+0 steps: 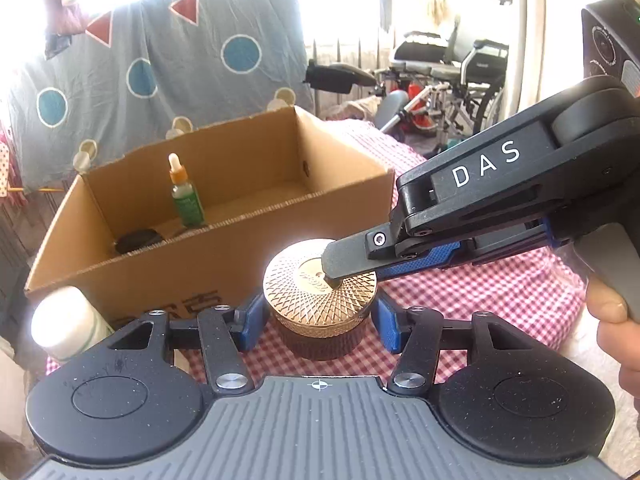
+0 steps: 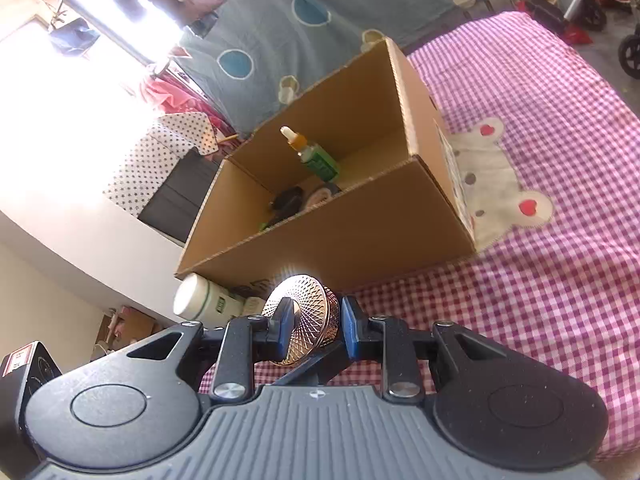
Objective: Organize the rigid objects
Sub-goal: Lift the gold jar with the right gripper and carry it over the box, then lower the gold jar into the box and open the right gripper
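Through the left wrist camera, I am seeing the gold-lidded jar (image 1: 320,300) sitting squarely between my left tongs (image 1: 318,318), whose blue pads are flanking its dark body on either side; I cannot tell whether they are pressing on it or just bracketing it. The jar is standing upright, its axis vertical and its patterned lid facing up, just in front of the cardboard box (image 1: 224,256) on the checked bed cover (image 1: 480,292). My right tongs (image 1: 332,270) are reaching in from the right, pinching the lid top and bottom near its centre. Through the right wrist camera, I am seeing the same lid (image 2: 304,320) edge-on between the right tongs (image 2: 316,322), pressed together on it. The box is lying straight ahead, open side up, a dropper bottle (image 2: 316,160) standing inside, so I judge the jar is going forward and over the near wall.
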### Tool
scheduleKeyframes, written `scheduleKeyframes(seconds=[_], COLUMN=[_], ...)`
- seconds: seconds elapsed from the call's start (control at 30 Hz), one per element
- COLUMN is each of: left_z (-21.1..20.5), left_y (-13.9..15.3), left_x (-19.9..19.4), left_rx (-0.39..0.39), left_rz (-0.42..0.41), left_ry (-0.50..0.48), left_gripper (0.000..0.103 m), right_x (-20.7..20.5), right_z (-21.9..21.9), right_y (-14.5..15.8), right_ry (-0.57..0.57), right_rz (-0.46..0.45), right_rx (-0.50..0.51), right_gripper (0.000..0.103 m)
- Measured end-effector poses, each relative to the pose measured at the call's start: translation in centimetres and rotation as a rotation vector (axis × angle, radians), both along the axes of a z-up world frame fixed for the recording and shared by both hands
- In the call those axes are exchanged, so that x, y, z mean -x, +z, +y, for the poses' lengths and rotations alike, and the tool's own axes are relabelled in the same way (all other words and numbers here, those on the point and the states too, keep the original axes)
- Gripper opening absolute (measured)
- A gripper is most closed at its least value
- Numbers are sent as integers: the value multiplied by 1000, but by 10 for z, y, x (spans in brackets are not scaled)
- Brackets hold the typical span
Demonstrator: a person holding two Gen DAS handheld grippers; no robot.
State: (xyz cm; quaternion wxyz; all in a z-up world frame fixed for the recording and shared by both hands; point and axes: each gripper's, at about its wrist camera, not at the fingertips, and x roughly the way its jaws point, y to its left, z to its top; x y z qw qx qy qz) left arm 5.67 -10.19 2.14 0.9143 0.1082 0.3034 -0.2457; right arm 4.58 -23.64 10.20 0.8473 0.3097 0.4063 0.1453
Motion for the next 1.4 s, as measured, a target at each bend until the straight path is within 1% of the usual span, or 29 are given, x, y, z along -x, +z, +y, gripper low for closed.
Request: scheduleKeyframes(seconds=[0.17,0.27,0.37,0.43,0.5,0.57,0.63,0.73,0.9,1.03,1.13,1.33,1.4], left_z=[13,14,14,14,14,21,25,27,25,26,24,23,25], left_y=[39,56,63,62,56,45,32,13,-6,-17,-23,-24,-22], left_x=[-16,-33,-58,-76,-96,-114,-132,-152,-169,-176,-181,-181,-179], left_rx=[23,12,10,7,13,30,52,67,34,26,29,25,32], left_rz=[-71,-105,-105,-71,-9,81,173,270,377,444,483,479,478], left_ry=[32,56,97,119,135,149,167,188,202,211,215,194,182], left_gripper=[55,55,55,55,55,55,55,55,55,55,56,56,60], right_x=[-22,-48,-81,-103,-122,-141,-157,-176,-196,-203,-208,-208,-205], right_z=[12,20,25,29,35,40,42,40,38,41,46,45,45], right_y=[40,58,66,64,58,46,31,9,-21,-33,-38,-36,-33], right_ry=[34,67,95,107,122,142,161,176,201,225,241,241,235], right_rz=[-98,-127,-122,-97,-67,-20,33,121,240,287,297,280,260], right_rx=[13,26,33,47,83,123,139,133,122,147,187,211,215], right_gripper=[29,29,29,29,30,30,31,31,31,32,32,32,34])
